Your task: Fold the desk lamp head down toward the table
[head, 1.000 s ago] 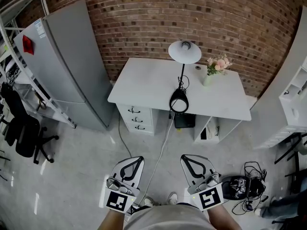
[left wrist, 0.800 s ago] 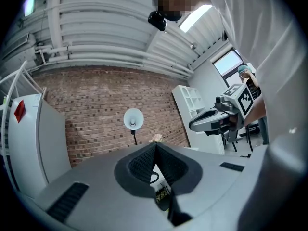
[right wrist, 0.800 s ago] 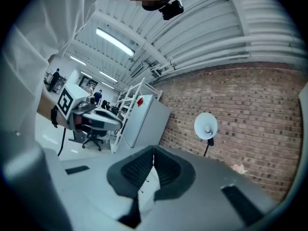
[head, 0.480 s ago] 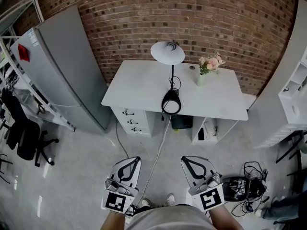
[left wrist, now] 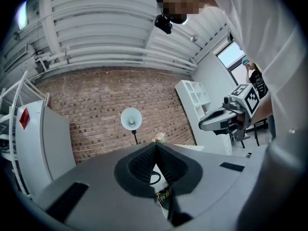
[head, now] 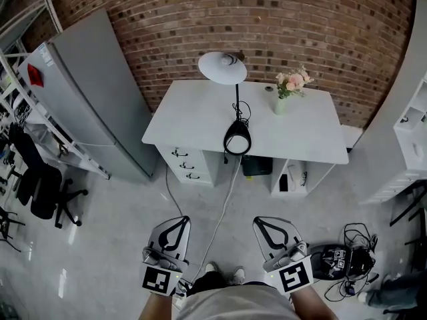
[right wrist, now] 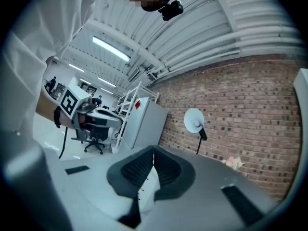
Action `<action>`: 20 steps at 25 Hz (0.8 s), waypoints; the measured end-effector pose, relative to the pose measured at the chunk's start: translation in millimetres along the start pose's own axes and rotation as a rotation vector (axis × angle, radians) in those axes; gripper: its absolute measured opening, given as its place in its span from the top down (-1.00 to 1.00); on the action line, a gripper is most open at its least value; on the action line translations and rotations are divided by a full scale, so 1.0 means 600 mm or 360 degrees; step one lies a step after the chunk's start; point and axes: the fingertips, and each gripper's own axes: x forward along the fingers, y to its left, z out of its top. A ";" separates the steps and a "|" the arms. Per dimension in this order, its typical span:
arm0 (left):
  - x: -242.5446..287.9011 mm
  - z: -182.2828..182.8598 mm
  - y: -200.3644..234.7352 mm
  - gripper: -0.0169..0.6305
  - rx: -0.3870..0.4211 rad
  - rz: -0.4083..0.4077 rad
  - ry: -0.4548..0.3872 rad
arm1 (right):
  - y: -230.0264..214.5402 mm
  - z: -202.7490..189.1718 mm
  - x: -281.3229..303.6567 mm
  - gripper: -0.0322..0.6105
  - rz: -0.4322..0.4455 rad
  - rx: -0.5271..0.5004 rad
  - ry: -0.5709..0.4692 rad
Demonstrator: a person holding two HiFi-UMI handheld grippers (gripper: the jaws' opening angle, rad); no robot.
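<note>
The desk lamp stands upright on the white desk [head: 193,115]. Its white head [head: 222,67] is raised on a thin black stem above a black ring base [head: 237,137]. The head also shows far off in the left gripper view [left wrist: 131,118] and in the right gripper view [right wrist: 194,120]. My left gripper [head: 181,219] and right gripper [head: 261,220] hang over the floor, well short of the desk. Both are shut with nothing between their jaws, and both point level toward the desk [left wrist: 155,146] [right wrist: 154,149].
A vase of pink flowers [head: 288,89] stands on the desk right of the lamp. The lamp's cord [head: 223,205] runs down to the floor. A grey cabinet [head: 87,92] and an office chair [head: 40,192] are at left, white shelves [head: 410,139] at right, and cables [head: 343,259] on the floor.
The lamp and desk have slid left in the head view as the person moved. Both grippers stay shut and low, and the left one now sits a little further left.
</note>
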 end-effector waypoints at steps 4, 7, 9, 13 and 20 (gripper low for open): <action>0.002 0.002 0.003 0.93 0.0006 0.0010 0.0004 | -0.003 -0.002 -0.002 0.84 -0.0003 0.0026 -0.0001; 0.008 -0.001 0.001 0.93 0.0013 0.0000 -0.0003 | -0.006 -0.008 -0.004 0.84 -0.0014 0.0026 0.0008; 0.015 -0.004 0.002 0.93 0.0005 -0.0013 -0.0017 | -0.009 -0.012 -0.002 0.84 -0.0030 0.0033 0.0010; 0.036 -0.012 0.013 0.93 -0.0023 -0.0040 -0.0040 | -0.021 -0.016 0.015 0.84 -0.0053 0.0002 0.0019; 0.096 -0.026 0.058 0.93 0.0022 -0.0108 -0.0056 | -0.055 -0.025 0.076 0.84 -0.0088 -0.0011 0.0058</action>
